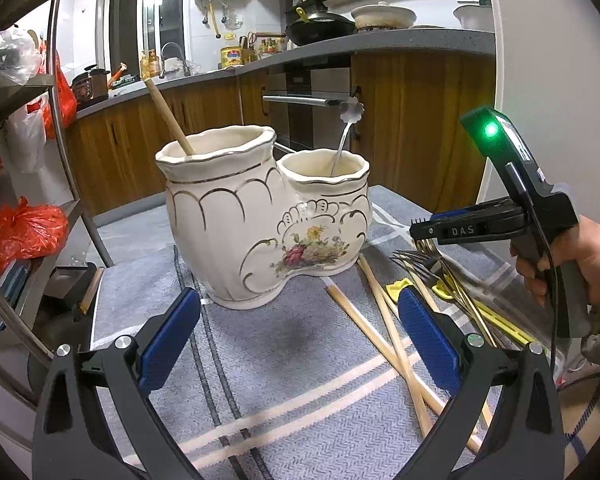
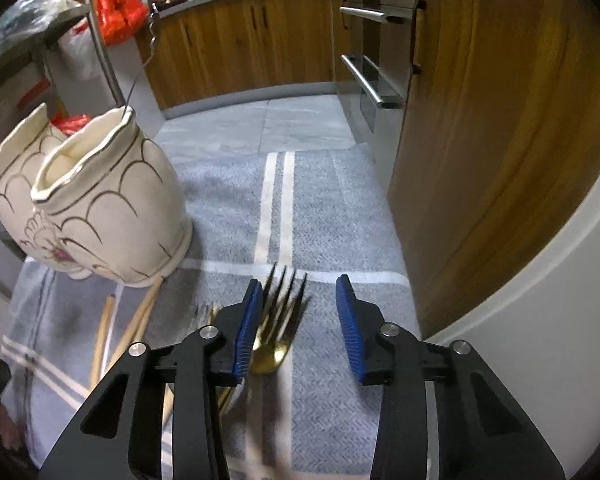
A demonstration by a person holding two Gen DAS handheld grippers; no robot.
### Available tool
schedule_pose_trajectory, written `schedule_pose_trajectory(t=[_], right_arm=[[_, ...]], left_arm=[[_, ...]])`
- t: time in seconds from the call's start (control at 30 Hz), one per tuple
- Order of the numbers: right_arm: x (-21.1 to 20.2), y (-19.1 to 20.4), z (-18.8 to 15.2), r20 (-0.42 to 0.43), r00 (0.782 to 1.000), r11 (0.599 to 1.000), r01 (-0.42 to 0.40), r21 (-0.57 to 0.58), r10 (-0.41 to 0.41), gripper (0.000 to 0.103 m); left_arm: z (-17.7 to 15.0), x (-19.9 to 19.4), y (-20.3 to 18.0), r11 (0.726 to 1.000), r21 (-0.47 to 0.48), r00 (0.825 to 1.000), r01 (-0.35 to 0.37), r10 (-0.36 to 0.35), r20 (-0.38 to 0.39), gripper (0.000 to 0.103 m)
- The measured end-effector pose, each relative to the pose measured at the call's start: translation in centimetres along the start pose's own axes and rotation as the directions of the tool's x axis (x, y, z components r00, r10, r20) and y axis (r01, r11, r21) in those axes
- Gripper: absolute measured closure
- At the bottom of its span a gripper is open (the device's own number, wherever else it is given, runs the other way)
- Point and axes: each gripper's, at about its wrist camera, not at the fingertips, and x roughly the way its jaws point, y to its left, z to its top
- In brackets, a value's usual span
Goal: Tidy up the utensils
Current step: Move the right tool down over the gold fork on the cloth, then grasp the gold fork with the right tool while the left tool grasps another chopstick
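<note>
Right tongs (image 2: 298, 322) stand apart around a gold fork (image 2: 278, 328): the left pad is just beside the tines, the right pad is clear of it, so nothing is clamped yet. Left tongs (image 1: 300, 336) are wide apart and empty, facing the ceramic holder (image 1: 260, 224).

On the grey cloth (image 1: 284, 380) over the counter, the holder already keeps one chopstick (image 1: 168, 116) in its tall cup and one spoon (image 1: 346, 136) in its low cup. Several chopsticks (image 1: 388, 332) and forks (image 1: 416, 260) lie loose beside it, so most of the work is left, I think.

Both cup mouths have much free room. The cabinet (image 2: 480, 140) stands near on the right side of the cloth.
</note>
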Motion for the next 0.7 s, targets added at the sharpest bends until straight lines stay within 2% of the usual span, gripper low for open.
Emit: schedule_pose_trajectory(t=[0.1, 0.2, 0.27, 0.33, 0.37, 0.53, 0.67, 0.7], right_arm=[[0.5, -0.1, 0.4, -0.011, 0.999, 1.0, -0.03, 0.007, 0.03, 0.067], [0.5, 0.1, 0.5, -0.002, 0.999, 0.999, -0.04, -0.012, 0.04, 0.076], [0.6, 0.1, 0.3, 0.009, 0.999, 0.999, -0.05, -0.012, 0.051, 0.077], [0.4, 0.1, 0.1, 0.016, 0.997, 0.998, -0.07, -0.008, 0.07, 0.085], [0.2, 0.3, 0.0, 0.023, 0.998, 0.998, -0.061, -0.016, 0.062, 0.095], [-2.6, 0.4, -0.5, 0.1, 0.994, 0.998, -0.05, -0.028, 0.053, 0.098], [-6.1, 0.0, -0.4, 0.203, 0.977, 0.998, -0.055, -0.034, 0.06, 0.099], [-7.6, 0.1, -0.5, 0.249, 0.967, 0.998, -0.049, -0.041, 0.057, 0.099]], left_arm=[[0.0, 0.1, -0.1, 1.0, 0.003, 1.0, 0.004, -0.004, -0.002, 0.006], [0.0, 0.1, -0.1, 1.0, 0.004, 1.0, 0.009, -0.009, -0.004, 0.006], [-0.1, 0.1, 0.0, 1.0, 0.001, 1.0, 0.016, -0.016, -0.007, 0.006], [-0.1, 0.1, 0.2, 1.0, -0.004, 1.0, 0.021, -0.021, -0.014, 0.006], [-0.1, 0.2, 0.3, 1.0, -0.007, 1.0, 0.021, -0.021, -0.019, 0.006], [-0.2, 0.3, 0.2, 1.0, -0.001, 1.0, 0.02, -0.02, -0.021, 0.006], [-0.1, 0.6, -0.2, 0.999, 0.016, 0.999, 0.028, -0.028, -0.039, 0.006], [-0.2, 0.6, -0.4, 0.999, 0.024, 0.998, 0.03, -0.029, -0.048, 0.006]])
